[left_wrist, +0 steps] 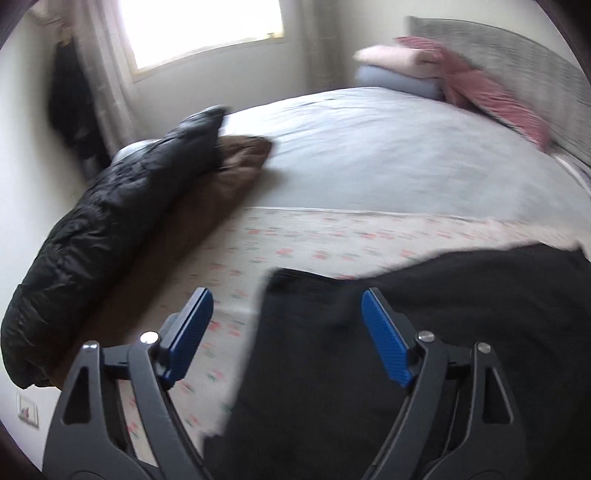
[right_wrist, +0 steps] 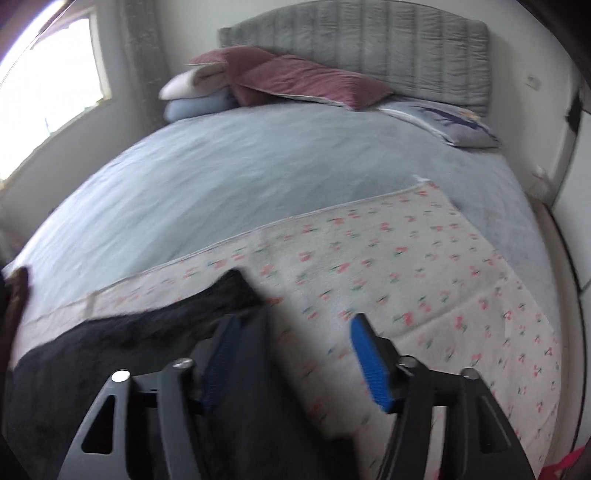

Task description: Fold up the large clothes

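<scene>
A large black garment [left_wrist: 461, 332] lies on a floral sheet [left_wrist: 288, 236] at the near end of the bed. My left gripper [left_wrist: 286, 304] is open above the garment's left edge, its jaws wide apart and empty. In the right wrist view the same black garment [right_wrist: 92, 350] spreads at lower left over the floral sheet [right_wrist: 424, 266]. My right gripper [right_wrist: 291, 332] is open over the garment's right end; black fabric lies against its left finger [right_wrist: 218, 365], not clamped.
A black puffer jacket [left_wrist: 92, 229] and a brown garment [left_wrist: 207, 192] lie along the bed's left edge. Folded pillows and a pink blanket [right_wrist: 295, 79] sit by the grey headboard [right_wrist: 354, 44]. A window [left_wrist: 199, 29] is in the far wall. Grey bedspread [right_wrist: 221, 177] covers the bed's middle.
</scene>
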Demonstrator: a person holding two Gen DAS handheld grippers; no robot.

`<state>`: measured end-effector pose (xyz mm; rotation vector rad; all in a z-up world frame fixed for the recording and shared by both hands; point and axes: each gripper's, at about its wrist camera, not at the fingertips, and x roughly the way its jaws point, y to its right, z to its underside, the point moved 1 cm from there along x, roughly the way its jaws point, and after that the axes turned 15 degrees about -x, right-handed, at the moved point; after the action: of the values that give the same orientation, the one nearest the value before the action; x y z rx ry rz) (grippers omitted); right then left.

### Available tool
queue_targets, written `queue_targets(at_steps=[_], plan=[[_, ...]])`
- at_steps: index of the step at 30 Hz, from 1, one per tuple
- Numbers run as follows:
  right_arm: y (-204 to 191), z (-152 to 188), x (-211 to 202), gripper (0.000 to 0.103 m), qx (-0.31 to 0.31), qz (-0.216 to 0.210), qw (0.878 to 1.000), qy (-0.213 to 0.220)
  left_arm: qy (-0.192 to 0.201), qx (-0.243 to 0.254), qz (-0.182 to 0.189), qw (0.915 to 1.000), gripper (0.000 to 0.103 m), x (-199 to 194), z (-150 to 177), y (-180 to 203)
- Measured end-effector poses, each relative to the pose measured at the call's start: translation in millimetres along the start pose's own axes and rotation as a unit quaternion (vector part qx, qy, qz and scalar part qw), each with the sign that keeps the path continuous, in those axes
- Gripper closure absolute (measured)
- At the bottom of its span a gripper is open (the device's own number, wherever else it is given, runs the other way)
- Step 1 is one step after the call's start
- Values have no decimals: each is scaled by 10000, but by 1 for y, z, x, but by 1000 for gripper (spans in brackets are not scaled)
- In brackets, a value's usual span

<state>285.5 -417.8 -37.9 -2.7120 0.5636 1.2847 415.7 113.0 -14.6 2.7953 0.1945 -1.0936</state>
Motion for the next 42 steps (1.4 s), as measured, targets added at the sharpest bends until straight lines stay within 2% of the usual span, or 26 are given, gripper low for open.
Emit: queue_targets(at_steps=[2,4,7,9,11,12,13,15,19,20,22,24,26,29,33,36,42], plan=[[-34,13,-17,26,-111,-521,9986,60,-102,117,607,9980,16,-35,24,22],[-67,37,-34,23,-319,-974,9947,4,-113,170,964,9951,15,-56,48,36],[-102,76,-44,22,-901,-1329,9866,-285,-55,344,1106,9933,12,-87,94,32],[-106,99,-45,22,-1142,-1212,9850,-448,-213,478,995,9937,10,-90,121,21],[-96,124,-44,22,-1108,-979,9872,-597,-423,670,525,9955,10,-85,144,4],[-90,133,-48,21,-1060,-1017,9877,-534,-436,678,433,9958,10,-85,148,-5],[-82,139,-54,22,-989,-1039,9889,-392,-322,563,386,9971,10,-89,153,-18],[-66,146,-65,22,-841,-823,9926,-300,-97,286,298,9991,9,-98,158,-39],[-45,163,-85,22,-227,-784,9966,-76,-47,-40,190,9998,9,-118,163,-57],[-43,165,-89,22,-183,-734,9971,-61,-37,-39,135,9999,9,-123,163,-57],[-52,168,-103,21,-387,-314,9986,-192,-20,37,84,10000,9,-137,167,-53],[-60,169,-117,19,-630,42,9978,-199,82,150,147,9997,9,-152,169,-45],[-65,176,-134,16,-839,161,9963,-117,178,169,319,9992,9,-167,173,-36],[-71,184,-148,14,-952,160,9952,-163,-69,12,483,9988,9,-179,177,-19],[-82,189,-167,14,-1005,26,9948,-132,-677,-642,810,9923,9,-185,192,-2],[-90,190,-179,14,-1081,76,9941,-67,-880,-729,616,9915,9,-188,209,16],[-115,207,-196,14,-1371,69,9905,-54,-1081,-494,389,9922,9,-195,234,35]])
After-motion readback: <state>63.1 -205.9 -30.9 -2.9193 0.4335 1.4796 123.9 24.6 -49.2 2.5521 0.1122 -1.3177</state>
